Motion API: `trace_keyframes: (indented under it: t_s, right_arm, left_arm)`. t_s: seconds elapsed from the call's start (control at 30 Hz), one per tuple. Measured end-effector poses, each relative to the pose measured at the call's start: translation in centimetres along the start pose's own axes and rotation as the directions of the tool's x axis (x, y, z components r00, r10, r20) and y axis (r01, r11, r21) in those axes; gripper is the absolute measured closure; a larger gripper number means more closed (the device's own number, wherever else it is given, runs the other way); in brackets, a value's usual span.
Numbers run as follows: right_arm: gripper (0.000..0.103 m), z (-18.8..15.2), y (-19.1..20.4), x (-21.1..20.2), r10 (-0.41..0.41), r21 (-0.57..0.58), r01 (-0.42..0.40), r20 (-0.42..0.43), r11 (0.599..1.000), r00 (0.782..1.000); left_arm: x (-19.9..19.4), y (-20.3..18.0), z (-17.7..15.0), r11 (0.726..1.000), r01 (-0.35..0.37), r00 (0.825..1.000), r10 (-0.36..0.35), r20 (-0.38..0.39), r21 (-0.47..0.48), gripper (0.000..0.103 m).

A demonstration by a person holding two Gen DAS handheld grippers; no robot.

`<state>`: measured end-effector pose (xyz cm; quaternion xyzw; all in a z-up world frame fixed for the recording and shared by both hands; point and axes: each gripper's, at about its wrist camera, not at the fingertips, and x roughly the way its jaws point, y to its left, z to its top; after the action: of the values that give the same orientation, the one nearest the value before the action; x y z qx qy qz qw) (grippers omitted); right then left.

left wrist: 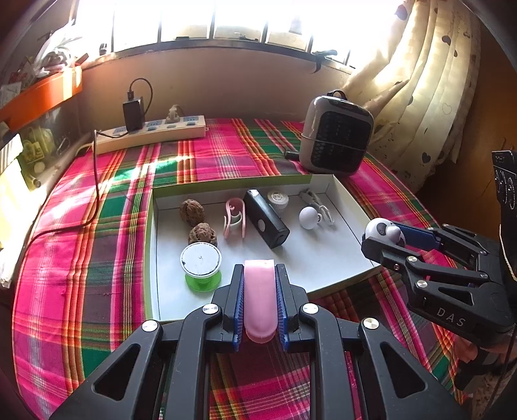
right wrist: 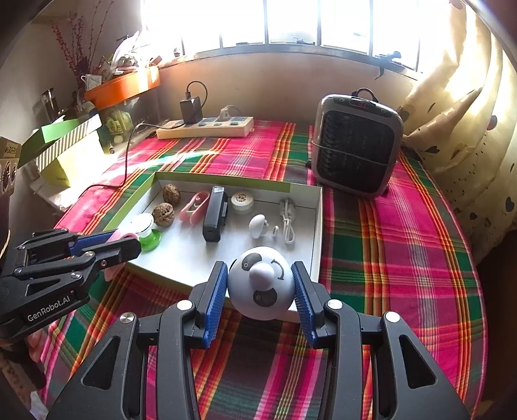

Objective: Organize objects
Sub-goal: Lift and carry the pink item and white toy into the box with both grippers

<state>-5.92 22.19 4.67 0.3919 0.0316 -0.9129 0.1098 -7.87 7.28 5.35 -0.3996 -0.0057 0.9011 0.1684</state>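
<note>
Left camera: my left gripper (left wrist: 260, 302) has its fingers clamped on a pink case (left wrist: 260, 300), held over the near edge of the white box (left wrist: 342, 258) on the plaid worktop (left wrist: 97, 258). Inside the box sit two walnuts (left wrist: 197, 223), a black block (left wrist: 265, 218) and a green-based cup (left wrist: 201, 263).

Right camera: my right gripper (right wrist: 262, 292) squeezes a panda ball (right wrist: 261, 287) at the box's near right corner, heater (right wrist: 357, 145) behind.

Strong backlight from the barred, overexposed window (left wrist: 226, 22) causes glare; fisheye distortion curves and darkens edges; focus remains sharp.
</note>
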Motion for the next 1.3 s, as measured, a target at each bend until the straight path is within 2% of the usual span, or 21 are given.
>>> trace_keyframes:
  t_s: [0.4,0.87,1.3]
  right_arm:
    - [0.061,1.6,-0.5,3.6,-0.005,-0.003,0.004,-0.062,1.0,0.998]
    - [0.061,1.8,-0.6,6.1,-0.019,-0.022,0.016,-0.113,1.0,0.993]
    - [0.061,1.8,-0.2,7.2,-0.05,-0.055,0.044,-0.117,0.998,0.992]
  left_arm:
    - [2.6,0.6,1.3,1.0,0.0,1.0,0.0,-0.029,-0.001,0.087]
    - [4.7,0.9,1.8,1.0,0.009,0.998,-0.009,-0.061,-0.001,0.087]
    - [6.1,0.4,2.4,1.0,0.005,0.998,-0.003,-0.068,0.028,0.087]
